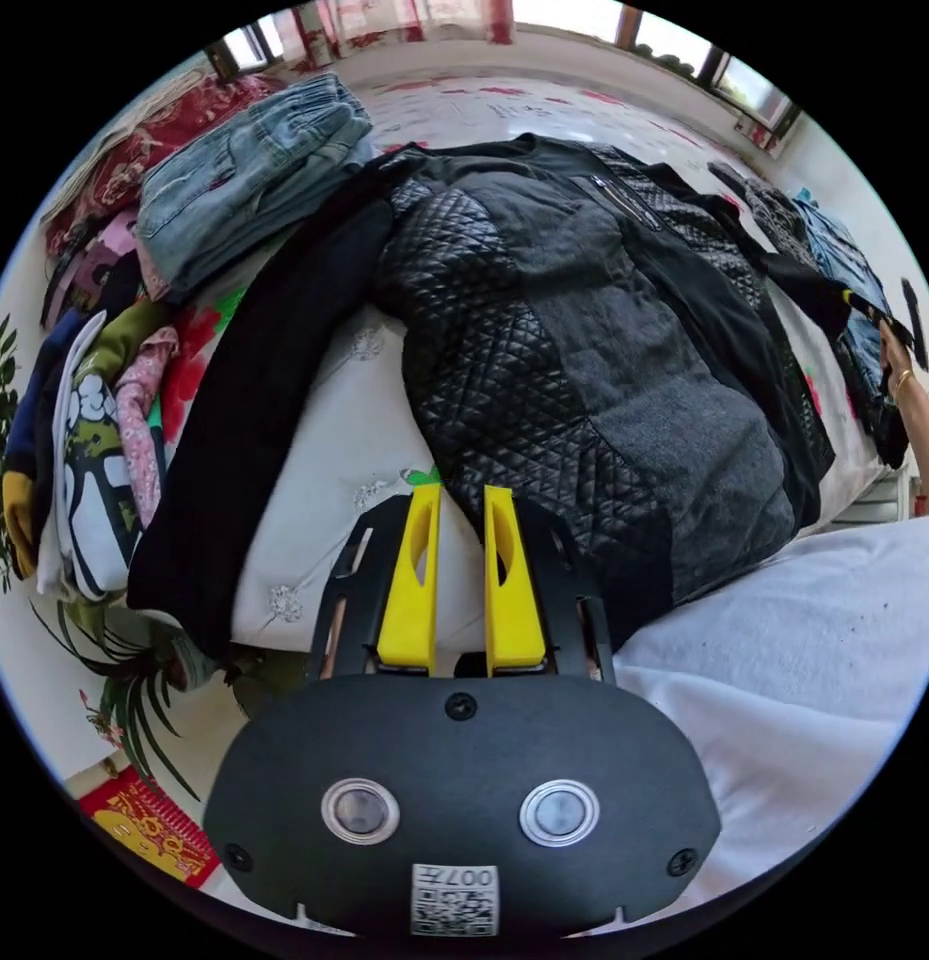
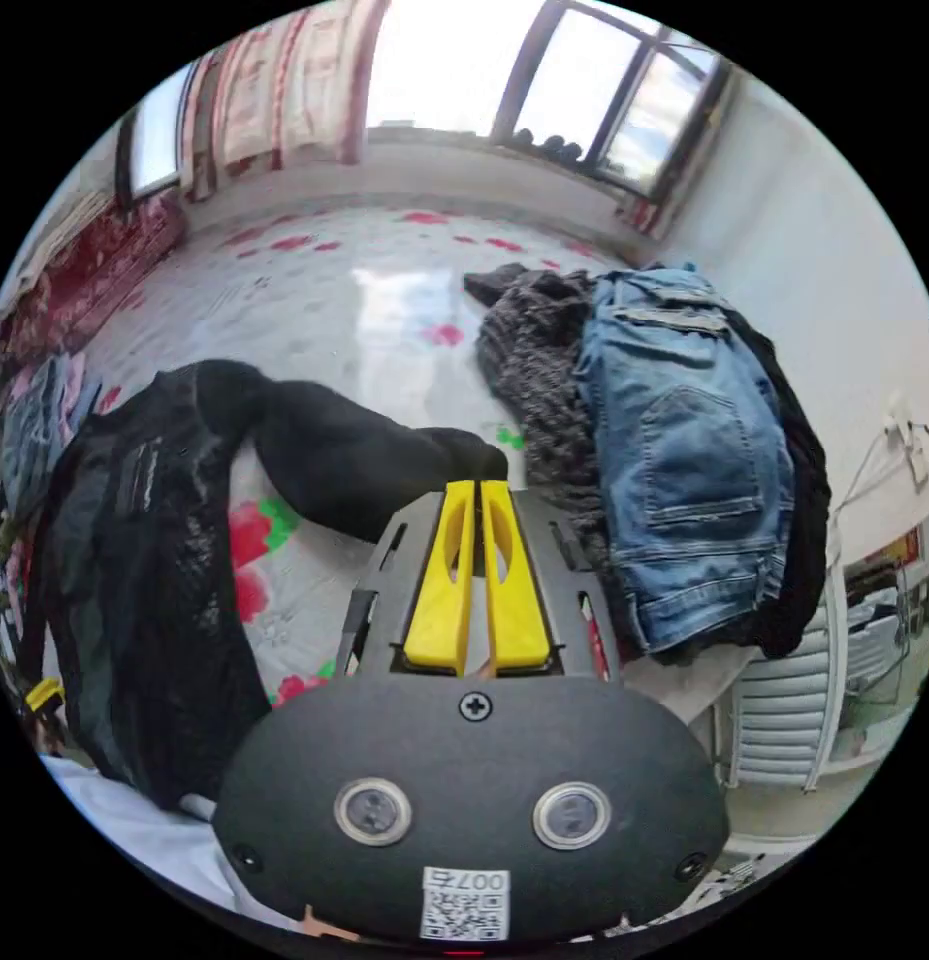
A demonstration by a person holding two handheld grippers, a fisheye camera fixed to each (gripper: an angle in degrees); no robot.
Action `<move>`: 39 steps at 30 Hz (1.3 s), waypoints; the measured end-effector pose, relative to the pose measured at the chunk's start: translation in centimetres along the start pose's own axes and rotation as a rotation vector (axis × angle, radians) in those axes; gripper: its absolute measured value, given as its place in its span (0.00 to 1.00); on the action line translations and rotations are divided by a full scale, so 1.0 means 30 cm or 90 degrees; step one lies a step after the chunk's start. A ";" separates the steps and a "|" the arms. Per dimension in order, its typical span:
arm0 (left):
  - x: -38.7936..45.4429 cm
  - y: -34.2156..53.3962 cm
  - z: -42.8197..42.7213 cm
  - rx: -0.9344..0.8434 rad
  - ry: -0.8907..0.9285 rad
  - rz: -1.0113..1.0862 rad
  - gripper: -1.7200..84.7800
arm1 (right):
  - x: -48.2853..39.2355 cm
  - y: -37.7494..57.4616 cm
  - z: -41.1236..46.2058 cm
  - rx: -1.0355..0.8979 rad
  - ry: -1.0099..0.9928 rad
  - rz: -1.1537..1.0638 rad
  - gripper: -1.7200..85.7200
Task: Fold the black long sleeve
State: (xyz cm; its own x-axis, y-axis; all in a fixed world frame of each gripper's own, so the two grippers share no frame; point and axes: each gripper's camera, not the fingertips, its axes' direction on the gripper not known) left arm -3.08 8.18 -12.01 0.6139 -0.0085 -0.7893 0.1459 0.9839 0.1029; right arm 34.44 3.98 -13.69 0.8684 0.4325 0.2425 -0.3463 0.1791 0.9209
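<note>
Garment position: the black long sleeve (image 1: 584, 350) lies spread flat on the bed (image 1: 354, 420), front side up, with its quilted panels and grey centre panel exposed. In the left gripper view one sleeve (image 1: 254, 400) runs straight out from the shoulder toward the bed edge, unfolded. In the right gripper view the other sleeve (image 2: 354, 450) extends from the body across the floral sheet, and its cuff end reaches the tips of the right gripper (image 2: 476, 490).

Left gripper (image 1: 464, 495): the yellow jaws stand narrowly apart with a visible gap between them. Nothing is held. The tips sit at the lower hem of the garment, over the quilted panel.

Right gripper: the jaws are nearly together, with only a thin slit between them. The cuff lies right at the tips; whether fabric is pinched between them cannot be told from this view.

Surroundings: folded jeans (image 1: 244, 170) and a stack of other clothes (image 1: 94, 440) lie beside the garment on one side. A second pair of jeans (image 2: 684, 450) on a dark knit item (image 2: 534, 370) lies on the other side. A person's hand (image 1: 899, 375) shows at the far edge of the left gripper view.

Task progress: judged from the layout, the garment is laid out and smoothed, but no fold is made. Both sleeves remain extended and the body is at full length. Remaining steps: bring each sleeve across the body, then fold the body over.
</note>
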 end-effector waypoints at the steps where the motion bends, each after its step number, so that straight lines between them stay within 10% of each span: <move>1: -0.011 0.005 -0.012 0.006 0.005 -0.008 0.09 | 0.096 -0.026 -0.033 0.009 -0.008 0.042 0.04; 13: 0.022 0.029 -0.033 -0.025 0.099 0.032 0.12 | -0.338 0.464 0.049 -0.213 -0.442 -0.207 0.11; 21: 0.115 -0.022 -0.006 -0.069 -0.013 0.149 0.01 | -0.579 0.586 -0.002 -0.273 -0.303 -0.412 0.05; 28: 0.029 0.149 -0.058 -0.045 0.107 0.109 0.01 | -0.401 0.617 -0.159 -0.235 -0.189 -0.414 0.03; 34: -0.176 0.324 0.030 -0.039 0.177 -0.132 0.09 | -0.491 0.714 -0.233 -0.176 -0.064 -0.328 0.03; 39: -0.631 0.644 -0.005 0.090 0.143 -0.506 0.17 | -0.624 0.700 -0.342 -0.119 -0.194 -0.303 0.02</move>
State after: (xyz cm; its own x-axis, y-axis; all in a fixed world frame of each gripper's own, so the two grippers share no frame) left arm -12.00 27.38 4.83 0.1201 -0.6398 -0.7591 0.5753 0.6680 -0.4720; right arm 7.27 8.71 -2.02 0.9966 -0.0013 -0.0828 0.0743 0.4553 0.8873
